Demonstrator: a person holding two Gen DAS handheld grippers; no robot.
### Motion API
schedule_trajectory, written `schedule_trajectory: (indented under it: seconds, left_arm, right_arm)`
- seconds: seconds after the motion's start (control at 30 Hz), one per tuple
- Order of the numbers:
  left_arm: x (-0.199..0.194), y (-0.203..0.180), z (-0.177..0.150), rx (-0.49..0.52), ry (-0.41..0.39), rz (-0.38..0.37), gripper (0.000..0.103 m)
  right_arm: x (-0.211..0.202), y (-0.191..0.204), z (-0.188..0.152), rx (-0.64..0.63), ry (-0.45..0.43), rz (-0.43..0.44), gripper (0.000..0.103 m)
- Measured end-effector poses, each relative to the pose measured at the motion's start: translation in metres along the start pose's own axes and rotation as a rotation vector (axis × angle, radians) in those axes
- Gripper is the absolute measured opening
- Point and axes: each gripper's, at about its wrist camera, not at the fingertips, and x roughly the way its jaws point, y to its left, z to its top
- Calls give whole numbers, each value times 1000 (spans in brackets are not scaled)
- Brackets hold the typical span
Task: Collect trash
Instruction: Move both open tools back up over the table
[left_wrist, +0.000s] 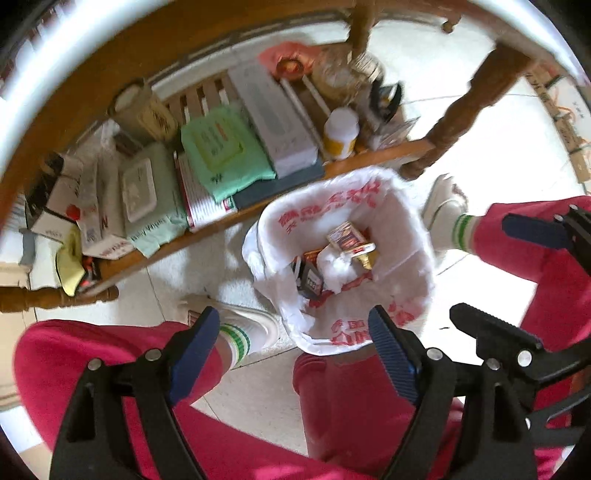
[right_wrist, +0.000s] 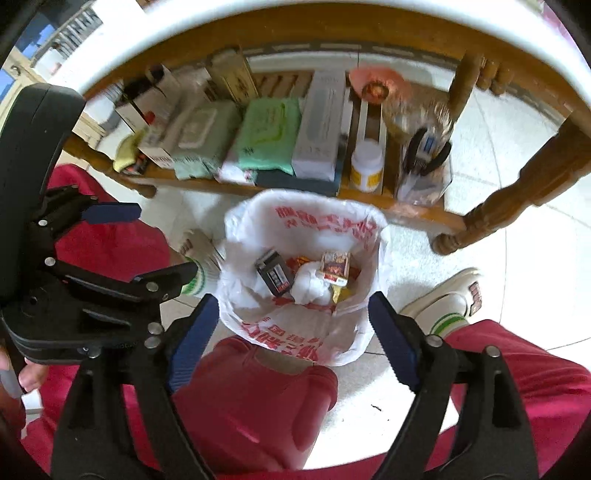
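Both grippers, left (left_wrist: 295, 350) and right (right_wrist: 291, 336): black frames, ribbed blue pads, jaws spread wide, nothing between them. Below, a person's red trousers (right_wrist: 243, 398) and white shoes. Trash bin (right_wrist: 295, 332) on pale floor tiles: white crinkled plastic liner, red print, holding a dark box (right_wrist: 275, 277), a printed carton (right_wrist: 334, 267) and crumpled white tissue (right_wrist: 308, 286). Beyond, wooden slatted shelf (right_wrist: 369, 201) stacked with soft green packs and boxes.

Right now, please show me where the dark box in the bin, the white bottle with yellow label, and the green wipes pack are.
dark box (right_wrist: 275, 275), right wrist view, on its printed top face.
white bottle (right_wrist: 366, 162), right wrist view, on its white upper body.
green wipes pack (left_wrist: 221, 151), left wrist view, on its front label.
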Motion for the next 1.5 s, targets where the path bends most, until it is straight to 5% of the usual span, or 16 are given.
schedule_trajectory:
  seconds: [0.27, 0.77, 1.0, 1.5]
  left_arm:
    - [-81, 5, -1, 21, -33, -120, 89]
    - [-212, 46, 49, 20, -67, -78, 91]
    - [-237, 51, 77, 123, -77, -57, 93]
    - [-244, 45, 125, 571, -81, 31, 93]
  right_arm:
    - [-83, 9, 16, -35, -97, 59, 88]
    - [-217, 15, 93, -228, -185, -22, 94]
    - [-241, 18, 130, -285, -185, -52, 95]
    - [-255, -13, 226, -131, -105, -13, 95]
